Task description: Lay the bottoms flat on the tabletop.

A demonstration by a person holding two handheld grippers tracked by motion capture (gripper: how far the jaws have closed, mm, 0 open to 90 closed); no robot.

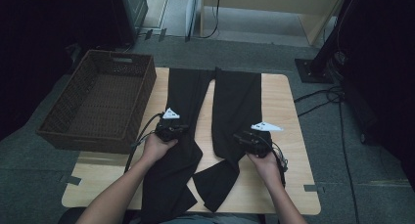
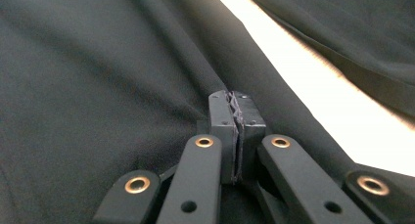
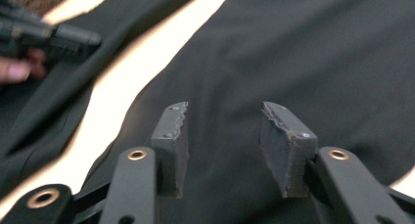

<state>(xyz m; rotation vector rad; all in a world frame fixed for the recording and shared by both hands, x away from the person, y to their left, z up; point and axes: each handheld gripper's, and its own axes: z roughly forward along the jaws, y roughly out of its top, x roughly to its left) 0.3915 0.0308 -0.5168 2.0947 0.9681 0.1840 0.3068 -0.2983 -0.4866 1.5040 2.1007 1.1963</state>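
on a wooden table (image 1: 288, 111), left jaws pinch black trousers (image 1: 235, 101); right jaws part-open, empty.

The high view is looking forward and down over the whole table (image 1: 284, 94). Each gripper view is riding low, looking along its own jaws, very near the black trousers (image 1: 235, 101), which all three are sharing.
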